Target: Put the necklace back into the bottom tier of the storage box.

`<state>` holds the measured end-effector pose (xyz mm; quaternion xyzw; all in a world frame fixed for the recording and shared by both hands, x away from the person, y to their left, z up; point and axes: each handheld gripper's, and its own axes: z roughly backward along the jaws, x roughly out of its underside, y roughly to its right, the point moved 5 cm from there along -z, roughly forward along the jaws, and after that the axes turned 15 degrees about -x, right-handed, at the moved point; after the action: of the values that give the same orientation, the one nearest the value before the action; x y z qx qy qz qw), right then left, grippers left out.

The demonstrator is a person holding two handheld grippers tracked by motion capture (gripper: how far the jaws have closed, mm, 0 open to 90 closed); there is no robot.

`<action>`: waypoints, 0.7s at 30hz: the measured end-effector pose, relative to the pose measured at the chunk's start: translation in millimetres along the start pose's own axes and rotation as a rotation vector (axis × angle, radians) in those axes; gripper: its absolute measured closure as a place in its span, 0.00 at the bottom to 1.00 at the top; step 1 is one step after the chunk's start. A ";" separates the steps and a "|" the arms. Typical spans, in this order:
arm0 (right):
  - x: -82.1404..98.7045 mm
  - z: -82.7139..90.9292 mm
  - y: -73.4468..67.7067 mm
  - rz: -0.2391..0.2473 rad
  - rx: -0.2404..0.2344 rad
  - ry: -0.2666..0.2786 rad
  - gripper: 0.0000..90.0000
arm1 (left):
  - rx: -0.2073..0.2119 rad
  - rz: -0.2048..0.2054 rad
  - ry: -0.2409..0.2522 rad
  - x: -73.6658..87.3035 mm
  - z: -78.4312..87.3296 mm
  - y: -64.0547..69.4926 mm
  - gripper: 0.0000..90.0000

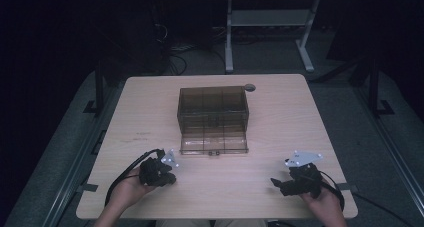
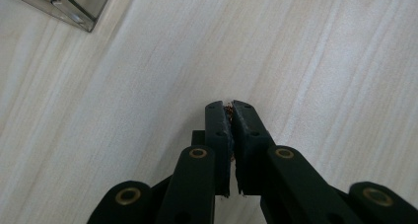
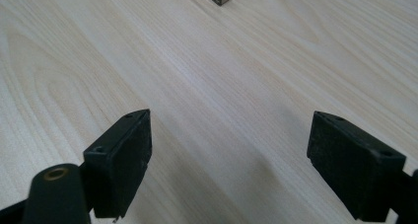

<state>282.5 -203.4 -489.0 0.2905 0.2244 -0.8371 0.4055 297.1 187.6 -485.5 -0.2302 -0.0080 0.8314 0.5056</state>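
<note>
Table [image 1: 280,107] of pale wood carries a smoky clear compartment box [image 1: 213,118] at its middle, lid folded flat toward the person. Right gripper [image 3: 229,150], near the front right corner, stands wide and empty; left gripper [image 2: 230,110], front left, is clenched on nothing.

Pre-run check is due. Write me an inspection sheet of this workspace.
Surface: pale wood table, bare near the grippers.
Job's things: smoky clear compartment box at centre, its front flap lying flat on the table.
Clutter: a small round grey thing beside the box's far right corner.
Grippers: left gripper jaws shut, empty; right gripper jaws wide open, empty.
Cables: black cable loops from left gripper.
Surroundings: dark floor, grey frame legs behind.
</note>
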 end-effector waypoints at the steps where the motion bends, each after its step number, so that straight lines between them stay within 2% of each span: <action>1: 0.0 0.0 0.0 0.000 0.000 0.000 0.18 | 0.000 0.003 -0.001 -0.3 -0.2 0.0 0.95; 9: -0.1 0.1 -0.1 -0.002 0.000 0.002 0.18 | -0.003 0.015 0.012 -1.5 2.6 -1.7 0.96; 15: -0.5 -0.2 -0.3 0.003 -0.001 0.001 0.18 | -0.011 0.015 0.029 -5.1 12.9 -3.4 0.96; 21: -0.5 -0.6 -0.3 0.006 -0.002 0.001 0.18 | -0.022 -0.011 0.034 -12.4 22.6 -4.4 0.96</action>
<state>282.7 -202.6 -489.0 0.2910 0.2246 -0.8357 0.4080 296.7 184.2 -459.5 -0.2500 -0.0097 0.8245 0.5076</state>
